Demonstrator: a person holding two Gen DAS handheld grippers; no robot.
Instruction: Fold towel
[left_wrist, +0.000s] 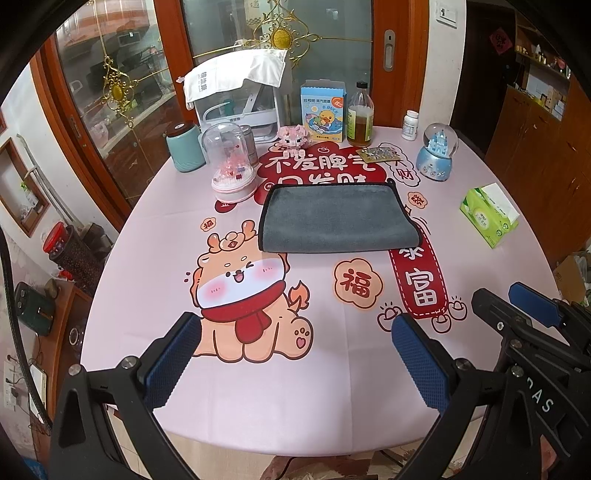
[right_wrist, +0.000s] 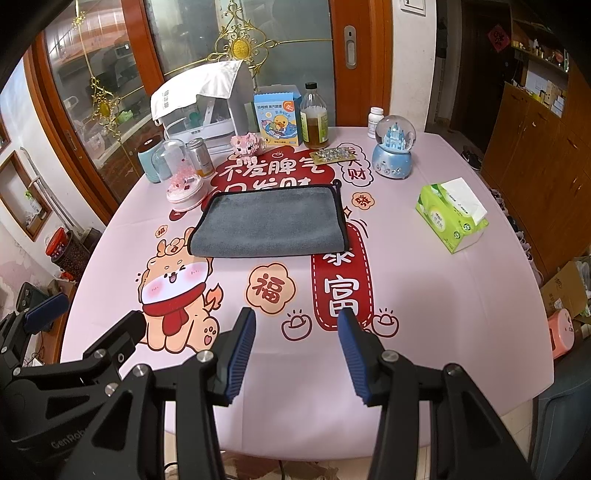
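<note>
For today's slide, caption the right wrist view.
Open right gripper hovers short of the folded grey towel on the pink printed tablecloth.

Soft even indoor light; sharp focus; fisheye warp, dark corners.

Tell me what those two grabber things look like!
Both the left gripper and the right gripper are black frames with silver bolts. Their jaws carry flat blue bumpy pads. White letters mark the frames; one reads "GenRob", then gets cut off.

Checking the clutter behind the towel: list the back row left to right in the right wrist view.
Teal canister → metal can → pink brick pig → blue duck box → oil bottle → white pill bottle → snow globe.
</note>
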